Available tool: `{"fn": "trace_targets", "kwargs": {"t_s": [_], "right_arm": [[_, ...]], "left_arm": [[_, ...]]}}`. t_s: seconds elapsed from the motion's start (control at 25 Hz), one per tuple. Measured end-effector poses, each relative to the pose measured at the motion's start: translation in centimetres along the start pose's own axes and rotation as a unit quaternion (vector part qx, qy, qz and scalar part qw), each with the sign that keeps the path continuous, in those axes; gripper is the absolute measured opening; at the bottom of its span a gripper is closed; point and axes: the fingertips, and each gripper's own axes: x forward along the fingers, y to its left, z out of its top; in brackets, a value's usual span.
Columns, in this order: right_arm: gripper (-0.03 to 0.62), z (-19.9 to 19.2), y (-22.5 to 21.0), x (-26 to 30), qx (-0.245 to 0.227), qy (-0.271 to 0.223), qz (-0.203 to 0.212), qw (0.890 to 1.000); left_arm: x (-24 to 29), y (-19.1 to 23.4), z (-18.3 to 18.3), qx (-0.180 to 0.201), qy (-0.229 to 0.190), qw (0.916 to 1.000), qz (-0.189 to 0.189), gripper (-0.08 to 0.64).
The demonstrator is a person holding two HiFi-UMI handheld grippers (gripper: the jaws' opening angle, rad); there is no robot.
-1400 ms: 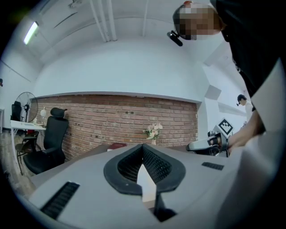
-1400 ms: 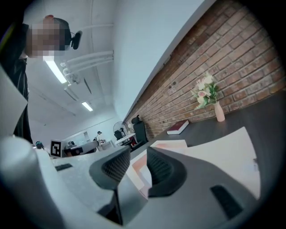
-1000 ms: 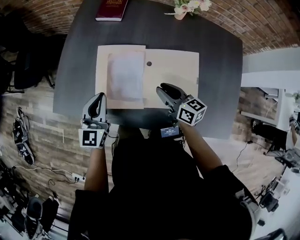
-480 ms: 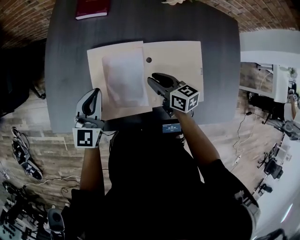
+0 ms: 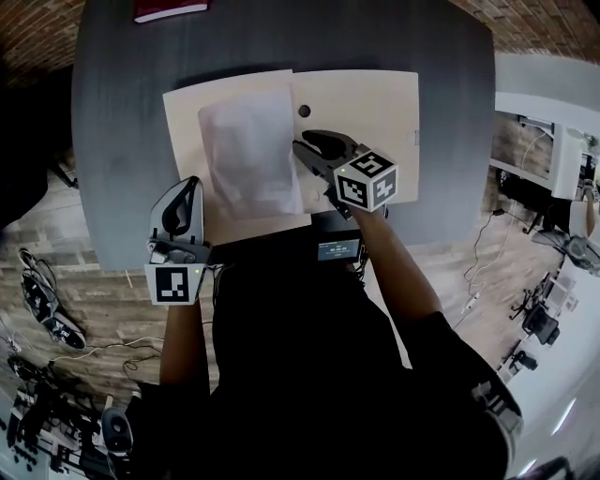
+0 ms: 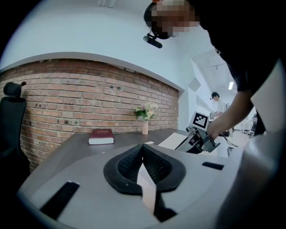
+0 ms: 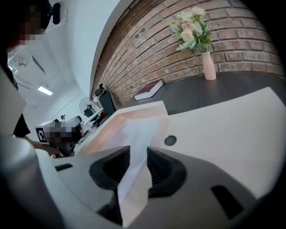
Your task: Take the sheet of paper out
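Note:
A white sheet of paper (image 5: pixel 246 155) lies on the left half of an open beige folder (image 5: pixel 375 103) on the dark grey table (image 5: pixel 122 141). My right gripper (image 5: pixel 304 146) hovers over the folder's middle, at the sheet's right edge. In the right gripper view the paper (image 7: pixel 134 134) runs up between the jaws of that gripper (image 7: pixel 138 150), which stand a narrow gap apart. My left gripper (image 5: pixel 191 186) sits by the table's front edge, near the folder's front left corner. In its own view the left gripper (image 6: pixel 143 146) has its tips touching and holds nothing.
A red book (image 5: pixel 169 9) lies at the table's far left. A vase of flowers (image 7: pixel 208 65) stands at the back by the brick wall. A round snap (image 5: pixel 304 111) sits on the folder's right half. Another person holding a gripper shows in the left gripper view's background.
My right gripper has moved forward and left over the folder, reaching the sheet's right edge. The left gripper has stayed by the front edge. The head camera has shifted.

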Motion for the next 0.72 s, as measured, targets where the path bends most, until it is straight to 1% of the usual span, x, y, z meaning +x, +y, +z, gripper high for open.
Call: {"fn": "trace_targets", "kwargs": {"t_s": [0.16,0.32,0.48,0.6,0.64,0.72], "right_arm": [[0.120,-0.7,-0.8,1.5,0.005,0.043,0.000,0.999],[0.119,-0.8,-1.1,2.3,0.011,0.070,0.002,0.998],[0.118,-1.3,-0.8,3.2,0.010,0.105,0.003,0.994],[0.118,-1.5,-0.8,3.3,0.007,0.119,0.003,0.993],[0.112,-1.5,-0.8,3.4,0.006,0.121,0.007,0.993],[0.066,-1.7,-0.5,3.4,0.007,0.127,0.018,0.992]], "left_arm": [[0.3,0.1,-0.6,0.022,0.017,0.9996,-0.009,-0.005],[0.8,0.6,-0.9,0.013,0.020,0.9997,-0.004,-0.005],[1.1,0.6,-0.9,0.014,0.017,0.9997,-0.006,-0.005],[1.2,0.6,-1.0,0.012,0.016,0.9998,-0.007,-0.005],[1.2,0.6,-1.0,0.012,0.017,0.9998,-0.007,-0.005],[1.2,0.6,-1.1,0.013,0.018,0.9997,-0.008,-0.005]]}}
